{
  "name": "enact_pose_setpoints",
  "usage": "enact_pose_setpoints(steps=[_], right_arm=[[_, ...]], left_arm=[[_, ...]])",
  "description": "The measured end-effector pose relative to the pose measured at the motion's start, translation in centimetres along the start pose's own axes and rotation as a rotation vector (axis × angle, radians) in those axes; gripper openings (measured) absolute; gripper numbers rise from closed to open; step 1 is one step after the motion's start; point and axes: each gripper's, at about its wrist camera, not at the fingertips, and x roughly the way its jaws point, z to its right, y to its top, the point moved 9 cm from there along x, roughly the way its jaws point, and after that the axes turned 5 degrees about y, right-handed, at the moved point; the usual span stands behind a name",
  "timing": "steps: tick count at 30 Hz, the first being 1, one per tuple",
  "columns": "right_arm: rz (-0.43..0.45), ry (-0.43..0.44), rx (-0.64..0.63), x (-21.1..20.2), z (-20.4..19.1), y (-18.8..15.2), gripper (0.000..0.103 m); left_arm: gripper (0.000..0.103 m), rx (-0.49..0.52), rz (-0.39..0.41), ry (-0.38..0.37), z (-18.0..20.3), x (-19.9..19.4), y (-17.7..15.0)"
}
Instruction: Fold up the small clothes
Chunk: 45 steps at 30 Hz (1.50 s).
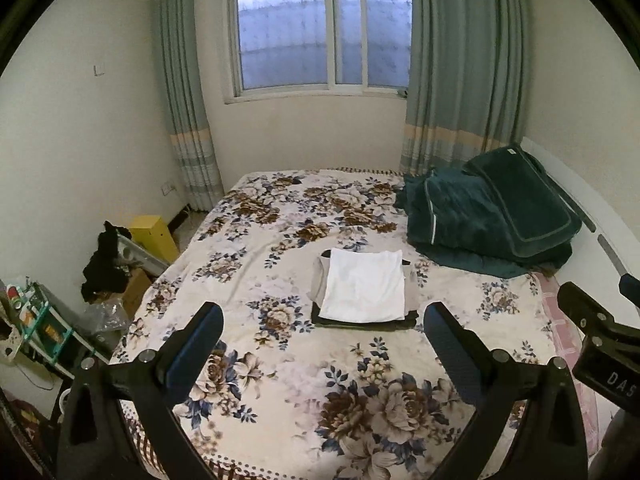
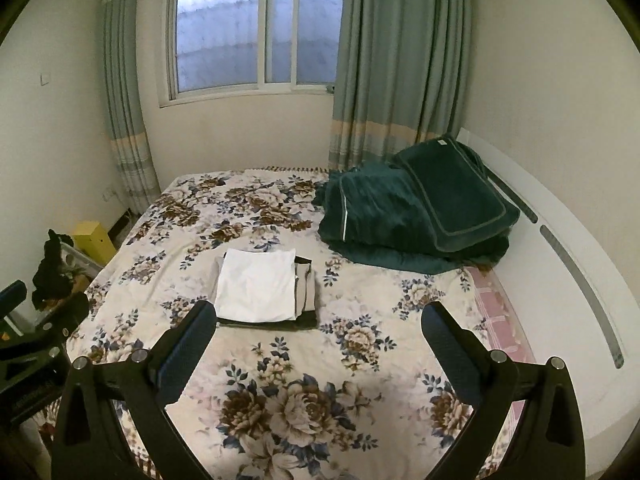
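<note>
A small stack of folded clothes lies in the middle of the floral bed sheet [image 1: 280, 360]. A folded white garment [image 1: 364, 286] is on top, over a grey piece [image 1: 412, 292] and a dark piece [image 1: 360, 325]. The stack also shows in the right wrist view [image 2: 258, 284]. My left gripper [image 1: 323, 320] is open and empty, held above the near part of the bed, short of the stack. My right gripper [image 2: 319, 320] is open and empty, just right of the stack's near edge. The right gripper's body shows at the right edge of the left wrist view [image 1: 600, 336].
A dark green folded blanket and pillow [image 1: 492, 216] lie at the bed's far right by the white headboard [image 2: 560, 240]. Left of the bed are a yellow box [image 1: 154, 236], black cloth [image 1: 106, 260], cardboard boxes and a cluttered rack [image 1: 36, 320]. A window and curtains are behind.
</note>
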Motion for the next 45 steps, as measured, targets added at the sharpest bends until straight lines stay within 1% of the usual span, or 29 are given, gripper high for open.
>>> enact_pose_setpoints(steps=[7,12,24,37,45], right_arm=[[-0.001,0.021,0.000,-0.7,0.1,0.1,0.103],[0.010,0.031,-0.006,-0.5,0.2,0.7,0.103],[0.019,0.039,-0.010,-1.0,0.1,1.1,0.103],[0.019,0.048,-0.017,-0.5,0.1,1.6,0.103],[0.022,0.054,-0.019,-1.5,-0.2,2.0,0.103]], left_arm=[[0.102,-0.009,0.014,0.003,-0.4,-1.2,-0.1],[0.102,-0.014,0.027,0.007,-0.7,-2.0,0.2],[0.102,-0.014,0.029,0.003,-0.8,-2.3,0.2],[0.102,-0.018,0.033,0.005,-0.9,-2.8,0.3],[0.102,-0.017,0.035,0.007,-1.1,-3.1,0.5]])
